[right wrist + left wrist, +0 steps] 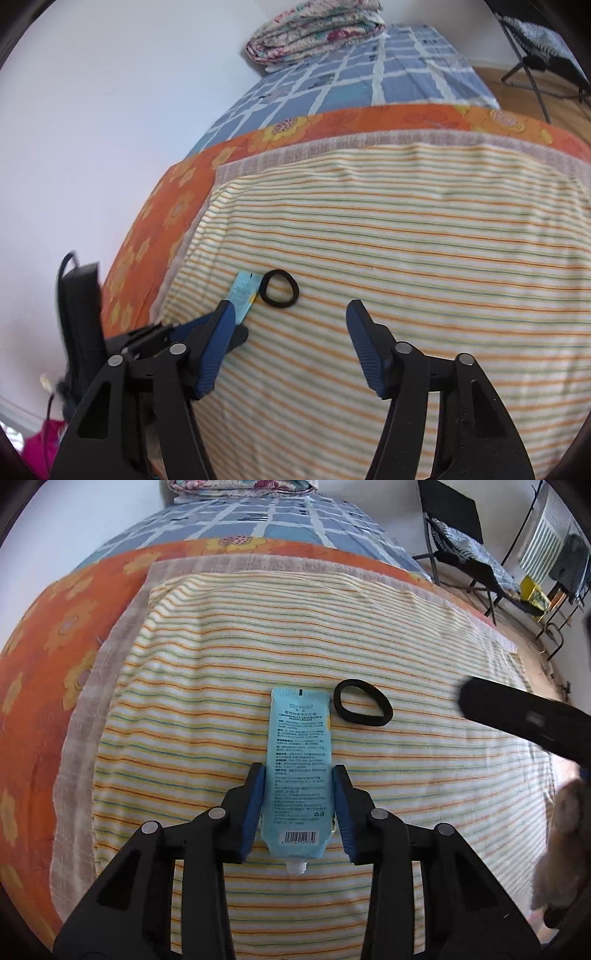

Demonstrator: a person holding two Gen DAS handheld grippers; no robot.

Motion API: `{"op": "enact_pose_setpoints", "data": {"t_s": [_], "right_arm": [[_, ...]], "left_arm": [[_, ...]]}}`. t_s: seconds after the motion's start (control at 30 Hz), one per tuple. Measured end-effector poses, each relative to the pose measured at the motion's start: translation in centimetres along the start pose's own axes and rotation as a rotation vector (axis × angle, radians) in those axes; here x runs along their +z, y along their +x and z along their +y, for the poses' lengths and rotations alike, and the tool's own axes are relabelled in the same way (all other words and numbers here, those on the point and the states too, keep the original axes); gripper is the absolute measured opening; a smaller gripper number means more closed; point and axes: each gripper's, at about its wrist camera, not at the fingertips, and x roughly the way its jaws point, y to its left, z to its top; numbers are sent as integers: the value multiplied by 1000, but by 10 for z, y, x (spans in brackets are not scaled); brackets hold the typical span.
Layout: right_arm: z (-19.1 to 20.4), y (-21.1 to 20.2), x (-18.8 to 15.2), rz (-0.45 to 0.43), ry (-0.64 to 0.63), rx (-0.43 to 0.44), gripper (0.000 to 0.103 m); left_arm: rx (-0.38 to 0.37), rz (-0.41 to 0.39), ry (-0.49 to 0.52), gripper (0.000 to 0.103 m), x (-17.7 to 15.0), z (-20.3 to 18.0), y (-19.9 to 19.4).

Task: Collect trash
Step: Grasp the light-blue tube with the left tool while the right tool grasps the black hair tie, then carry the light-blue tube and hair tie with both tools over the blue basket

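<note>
left gripper (298,775): my jaws pinching blue hand-cream tube (297,771) | right gripper (291,314): my jaws spread, empty, near black hair tie (279,288) | striped towel (258,635) on bed

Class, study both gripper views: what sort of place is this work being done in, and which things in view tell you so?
Most likely a bedroom. The work surface is a bed with a blue checked sheet, a folded quilt sits at its far end, and a striped towel is spread over it.
</note>
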Motion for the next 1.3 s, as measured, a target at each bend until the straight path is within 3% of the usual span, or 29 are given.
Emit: {"op": "enact_pose_setpoints", "data": {"t_s": [0.13,0.3,0.4,0.43,0.47,0.8,1.17,1.3], "right_arm": [[3,25,4,38,3,-5,43],[10,50,4,57,-24,-92,38],[20,57,6,50,-81,-172,23],[24,59,6,52,-112,-204,7],[27,60,5,55,-131,-218,4],[35,18,-8,-15,-146,-187,3],[64,-83,-50,-80,-168,-116,3],[78,-118,-72,-106,-191,-122,3]], "left_arm": [[-13,-5,-37,37,-2,19,-8],[-13,-17,-42,37,-4,30,-18],[-10,-22,-41,37,-6,35,-20],[-11,-22,-46,37,-6,37,-21],[-13,-21,-53,37,-7,39,-22],[-22,-40,-44,37,-20,37,-54],[-55,-117,25,37,-51,-1,-144],[-81,-152,56,37,-77,-18,-180]]}}
